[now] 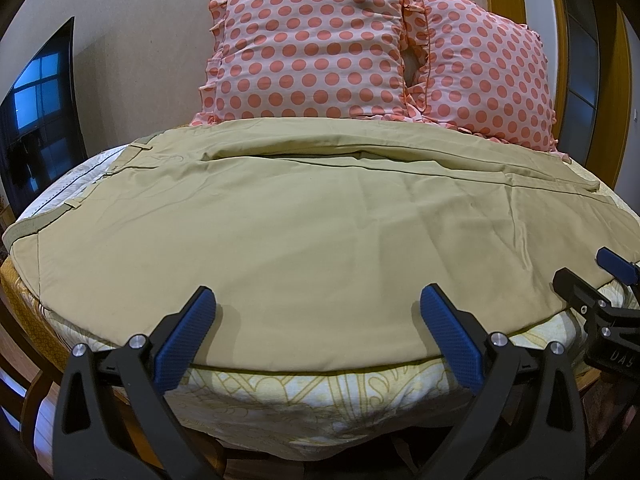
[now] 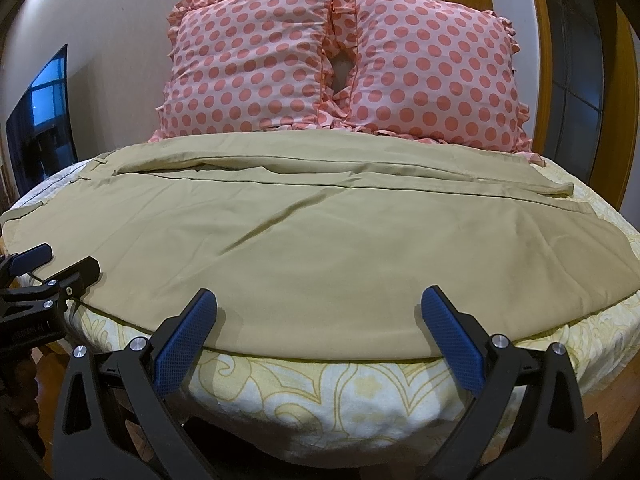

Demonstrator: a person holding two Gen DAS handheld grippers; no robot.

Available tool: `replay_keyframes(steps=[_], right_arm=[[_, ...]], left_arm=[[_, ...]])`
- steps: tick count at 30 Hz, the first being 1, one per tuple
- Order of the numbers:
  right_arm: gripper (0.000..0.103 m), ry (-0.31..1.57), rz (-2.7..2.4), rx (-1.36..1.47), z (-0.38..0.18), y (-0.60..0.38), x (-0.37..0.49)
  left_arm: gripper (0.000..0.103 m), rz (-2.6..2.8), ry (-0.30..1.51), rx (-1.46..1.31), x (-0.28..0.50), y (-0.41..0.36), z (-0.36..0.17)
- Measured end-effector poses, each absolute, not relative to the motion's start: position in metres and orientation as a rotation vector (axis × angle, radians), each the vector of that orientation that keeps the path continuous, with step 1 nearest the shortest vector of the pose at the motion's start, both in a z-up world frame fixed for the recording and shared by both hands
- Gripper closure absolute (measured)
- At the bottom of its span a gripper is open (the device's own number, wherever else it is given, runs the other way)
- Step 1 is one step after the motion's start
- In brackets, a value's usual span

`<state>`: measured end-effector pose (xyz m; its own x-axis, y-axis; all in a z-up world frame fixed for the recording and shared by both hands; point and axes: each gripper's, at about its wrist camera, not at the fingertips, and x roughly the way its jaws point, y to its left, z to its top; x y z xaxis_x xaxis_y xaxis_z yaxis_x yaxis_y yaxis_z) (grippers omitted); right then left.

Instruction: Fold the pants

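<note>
Khaki pants (image 1: 304, 224) lie spread flat across the bed, waistband at the left, legs running right; they also show in the right wrist view (image 2: 320, 240). My left gripper (image 1: 316, 300) is open and empty, its blue pads just over the near edge of the pants. My right gripper (image 2: 318, 300) is open and empty at the same near edge, further right. Each gripper shows in the other's view: the right one (image 1: 588, 276) at the far right, the left one (image 2: 64, 258) at the far left, both with jaws apart.
Two pink polka-dot pillows (image 1: 320, 52) (image 2: 432, 68) lean on the wall behind the pants. The bed has a yellow patterned sheet (image 2: 320, 392). A dark TV screen (image 1: 36, 120) is at the left. A wooden door frame (image 1: 612, 80) is at the right.
</note>
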<state>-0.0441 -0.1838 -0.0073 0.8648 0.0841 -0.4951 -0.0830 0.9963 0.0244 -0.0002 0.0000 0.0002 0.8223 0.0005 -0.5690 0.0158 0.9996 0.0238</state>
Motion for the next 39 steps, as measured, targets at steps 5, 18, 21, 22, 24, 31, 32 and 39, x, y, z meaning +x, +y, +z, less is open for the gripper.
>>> replay_keyframes(steps=[5, 18, 21, 22, 24, 31, 32, 39], right_arm=[[0.001, 0.556, 0.142, 0.077, 0.018, -0.214, -0.016], [0.041, 0.767, -0.383, 0.479, 0.061, -0.446, 0.253], [0.043, 0.805, -0.494, 0.511, 0.048, -0.475, 0.303], [0.043, 0.815, -0.524, 0.508, 0.045, -0.480, 0.314], [0.043, 0.839, -0.574, 0.517, 0.037, -0.493, 0.338], [0.053, 0.883, -0.675, 0.366, 0.016, -0.497, 0.368], [0.066, 0.869, -0.665, 0.363, 0.014, -0.499, 0.363], [0.098, 0.739, -0.483, 0.578, 0.000, -0.530, 0.285]], left_arm=[[0.002, -0.031, 0.641, 0.034, 0.010, -0.001, 0.014], [0.002, 0.086, 0.587, -0.031, 0.124, 0.013, 0.075], [0.002, 0.083, 0.605, -0.069, 0.142, 0.020, 0.069], [0.002, 0.075, 0.614, -0.088, 0.147, 0.022, 0.066], [0.002, 0.032, 0.647, -0.124, 0.151, 0.025, 0.059], [0.002, -0.067, 0.712, -0.215, 0.159, 0.030, 0.047], [0.002, -0.069, 0.721, -0.223, 0.161, 0.031, 0.045], [0.002, -0.076, 0.759, -0.316, 0.166, 0.044, 0.037]])
